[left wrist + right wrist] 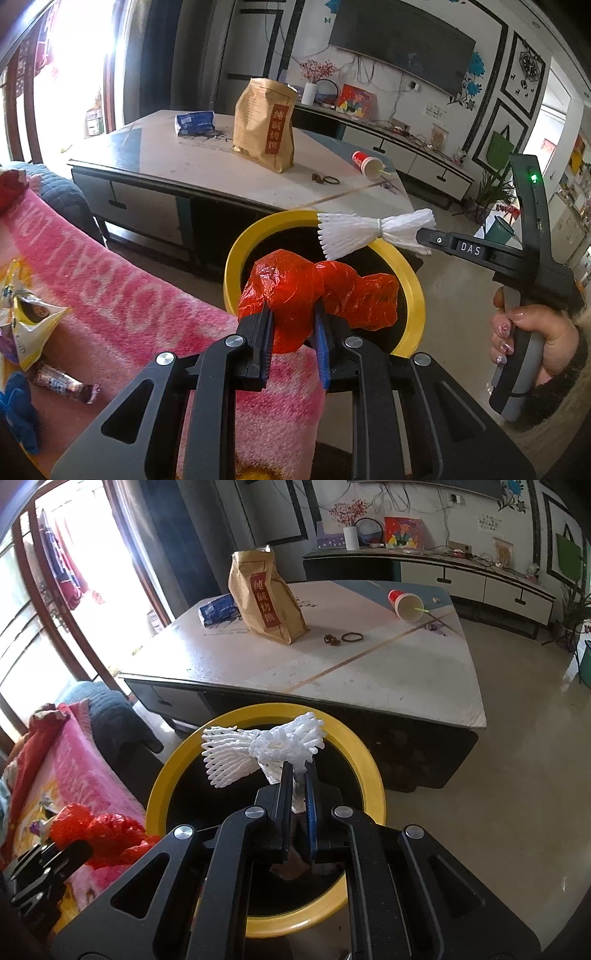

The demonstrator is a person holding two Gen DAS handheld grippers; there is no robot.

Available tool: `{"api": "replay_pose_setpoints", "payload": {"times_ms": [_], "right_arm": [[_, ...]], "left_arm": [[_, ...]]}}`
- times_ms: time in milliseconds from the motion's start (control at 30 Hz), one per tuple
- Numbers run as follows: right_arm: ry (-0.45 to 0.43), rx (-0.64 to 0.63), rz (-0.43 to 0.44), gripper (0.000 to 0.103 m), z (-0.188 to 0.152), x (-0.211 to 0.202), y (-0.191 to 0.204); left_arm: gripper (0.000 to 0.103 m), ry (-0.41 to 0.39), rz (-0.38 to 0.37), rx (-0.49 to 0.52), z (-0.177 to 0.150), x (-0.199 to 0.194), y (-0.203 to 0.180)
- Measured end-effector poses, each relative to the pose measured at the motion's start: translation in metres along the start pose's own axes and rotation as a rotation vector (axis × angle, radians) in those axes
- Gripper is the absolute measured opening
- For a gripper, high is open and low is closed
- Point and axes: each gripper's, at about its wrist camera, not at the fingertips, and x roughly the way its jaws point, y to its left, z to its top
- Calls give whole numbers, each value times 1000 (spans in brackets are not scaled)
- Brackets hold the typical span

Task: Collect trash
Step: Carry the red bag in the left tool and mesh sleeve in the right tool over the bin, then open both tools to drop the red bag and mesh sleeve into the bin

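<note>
My left gripper (293, 314) is shut on a crumpled red plastic bag (317, 291), held at the near-left rim of a yellow-rimmed black bin (236, 251). My right gripper (297, 775) is shut on a knotted white foam net (258, 749), which hangs over the bin's (177, 771) opening. In the left wrist view the right gripper (419, 236) reaches in from the right with the net (365, 232) above the bin's far rim. In the right wrist view the red bag (107, 830) shows at lower left, beside the bin.
A low table (369, 672) behind the bin bears a brown paper bag (264, 598), a blue packet (218, 611), a tipped red paper cup (404, 605) and hair ties (351, 637). Snack wrappers (33, 321) lie on the pink blanket (122, 295) at left. A TV cabinet (461, 576) lines the far wall.
</note>
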Motion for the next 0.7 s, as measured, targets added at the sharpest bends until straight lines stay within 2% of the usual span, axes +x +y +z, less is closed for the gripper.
{"api": "replay_pose_setpoints", "payload": {"times_ms": [300,433,500,567,700], "right_arm": [[8,0,4,6,-2,3,1],[1,11,3,24,-2,3,0],[-1,18,6,31,-1,2,-1],[-8,19,2,37,-1,0,-1],[-24,7,-2,47,1,-4,3]], "left_arm": [[19,29,-2,9,1,18,-8],[21,34,-4,10,3,24,-12],[31,27,-8,19,5,24,-14],[63,12,-5,16,5,22,-12],[85,-2,7,-16,5,15,-4]]}}
